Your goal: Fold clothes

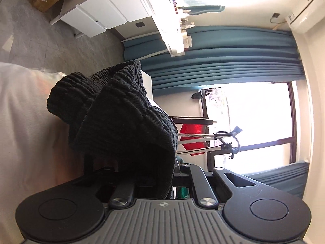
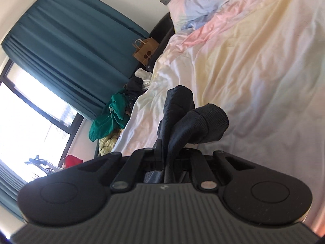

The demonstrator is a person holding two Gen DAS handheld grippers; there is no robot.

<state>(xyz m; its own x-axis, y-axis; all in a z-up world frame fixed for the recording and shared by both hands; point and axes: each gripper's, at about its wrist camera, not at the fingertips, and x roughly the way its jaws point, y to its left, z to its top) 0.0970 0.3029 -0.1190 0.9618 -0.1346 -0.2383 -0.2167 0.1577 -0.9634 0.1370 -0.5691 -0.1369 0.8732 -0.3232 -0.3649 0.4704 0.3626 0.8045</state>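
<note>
Both grippers, left (image 1: 130,174) and right (image 2: 168,156), clamp fingers on a black ribbed garment (image 1: 121,113), lifting it off the bed (image 2: 254,61), apparently to fold.

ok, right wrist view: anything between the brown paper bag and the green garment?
Yes. Between the paper bag and green garment, a heap of white and dark clothes lies beside the bed, right wrist view only.
</note>
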